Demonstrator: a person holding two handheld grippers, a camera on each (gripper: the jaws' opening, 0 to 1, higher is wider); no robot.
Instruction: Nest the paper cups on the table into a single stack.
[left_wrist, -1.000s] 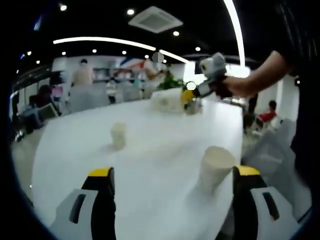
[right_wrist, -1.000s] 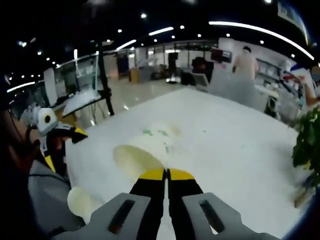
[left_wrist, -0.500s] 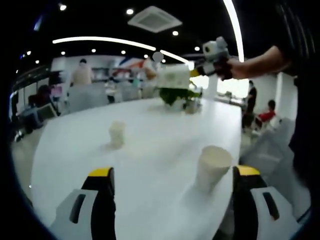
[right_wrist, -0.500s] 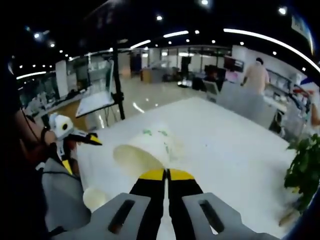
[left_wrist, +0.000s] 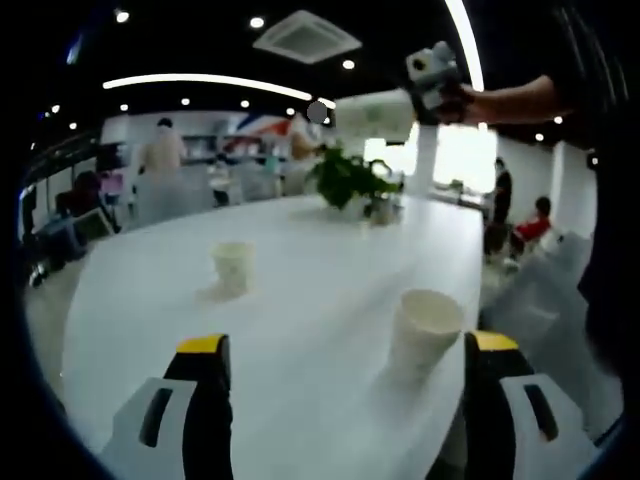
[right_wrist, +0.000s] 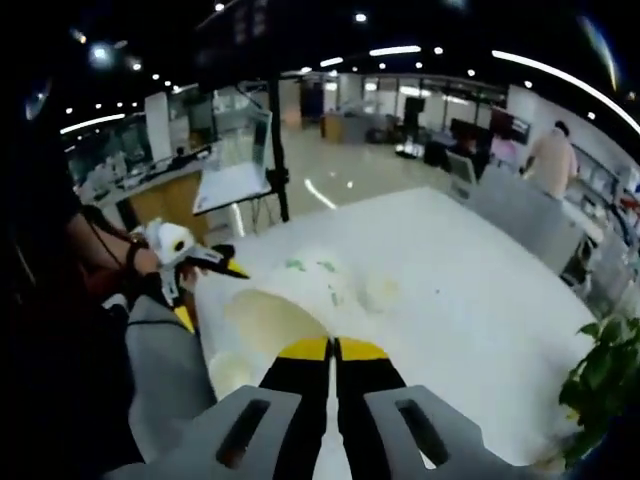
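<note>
the right tool (right_wrist: 333, 345) has its jaws pinched together on the rim of a paper cup (right_wrist: 290, 300), held on its side high above the surface (right_wrist: 470, 290), mouth turned back toward the camera and long axis running away along the jaws. in the left gripper view that same cup (left_wrist: 375, 113) hangs in the air over the far edge, above a potted plant (left_wrist: 345, 178).

the left tool (left_wrist: 345, 350) is wide open and grips nothing. the nearest cup (left_wrist: 425, 325) stands upright by the near right edge, just inside its right jaw, so this tool is the closer of the two. a second cup (left_wrist: 232, 268) stands upright nearer the middle, well apart from the first.

for nesting, the carried cup likely needs turning upright, base down, then lowering onto the near cup. the white top is open between the two standing cups; the near cup sits close to the edge, so a sideways knock could tip it off.
</note>
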